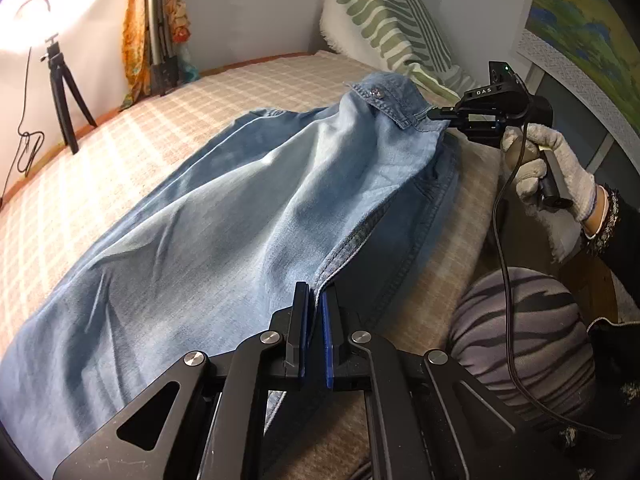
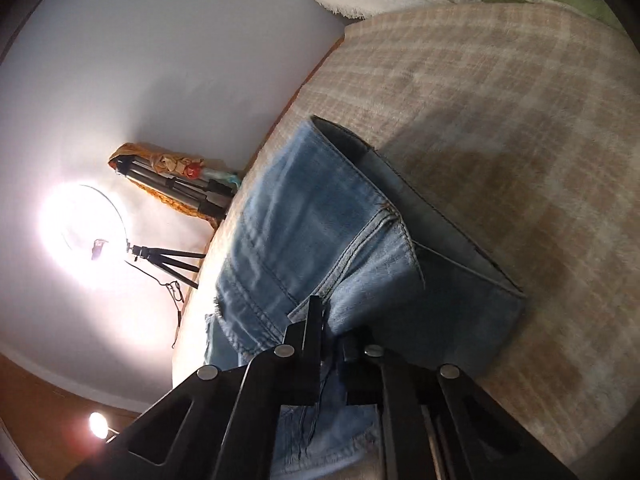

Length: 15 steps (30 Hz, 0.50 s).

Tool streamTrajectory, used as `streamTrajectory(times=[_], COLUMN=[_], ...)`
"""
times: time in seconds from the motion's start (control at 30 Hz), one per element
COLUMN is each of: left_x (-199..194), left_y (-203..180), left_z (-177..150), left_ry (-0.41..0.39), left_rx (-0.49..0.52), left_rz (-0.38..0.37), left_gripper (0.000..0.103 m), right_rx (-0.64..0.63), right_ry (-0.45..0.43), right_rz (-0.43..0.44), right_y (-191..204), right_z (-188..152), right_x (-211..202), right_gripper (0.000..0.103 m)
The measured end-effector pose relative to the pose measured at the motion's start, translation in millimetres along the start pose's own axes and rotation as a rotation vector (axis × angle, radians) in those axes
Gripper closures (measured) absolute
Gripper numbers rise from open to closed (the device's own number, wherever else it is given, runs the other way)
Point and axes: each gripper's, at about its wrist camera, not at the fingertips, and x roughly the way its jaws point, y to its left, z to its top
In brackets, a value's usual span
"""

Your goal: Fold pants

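Your left gripper point(image 1: 315, 300) is clamped on the side-seam edge of the jeans point(image 1: 248, 216), fingers nearly together with denim pinched between the blue pads point(image 1: 327, 344). The jeans lie across the checked bedspread point(image 1: 256, 80), waistband end lifted off the bed toward the right.

Only the left wrist view shows the whole layout: your right gripper point(image 1: 434, 114), held in your white-gloved right hand point(image 1: 554, 168), bites the waistband just beside the metal button point(image 1: 376, 92). Its cable point(image 1: 505, 248) hangs down past your striped knee point(image 1: 524, 340). A green-striped pillow point(image 1: 384, 12) sits at the head of the bed, a landscape painting point(image 1: 588, 32) on the right, a small tripod point(image 1: 64, 92) on the far edge.

The right wrist view is rotated and a bit blurred. It shows what the left can't: your right gripper point(image 2: 334, 332) up close, fingers closed on the denim, with the waistband stitching and the open waist of the jeans point(image 2: 320, 232) hanging above the bedspread point(image 2: 500, 140). It also shows the lit ring light point(image 2: 84, 232) and a folded tripod point(image 2: 176, 188) against orange cloth point(image 2: 160, 156).
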Motion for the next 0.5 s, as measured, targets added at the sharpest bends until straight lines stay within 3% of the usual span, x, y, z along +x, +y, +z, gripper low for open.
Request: streamTrajectory(times=[0.27,0.5], left_x=[0.8,14.9], left_y=[-18.5,-17.4], left_z=[-9.3,-15.1], left_ry=[0.028,0.063], left_rx=[0.046,0.02], left_rz=[-0.029,-0.052], left_gripper=[0.098,0.098], right_rx=[-0.013,0.007], right_ry=[-0.007,0.015], right_rz=[0.008,-0.041], right_y=[-7.6,-29.6], right_z=[-9.6,-21.0], right_x=[-43.7,-39.4], right_gripper=[0.101,0.101])
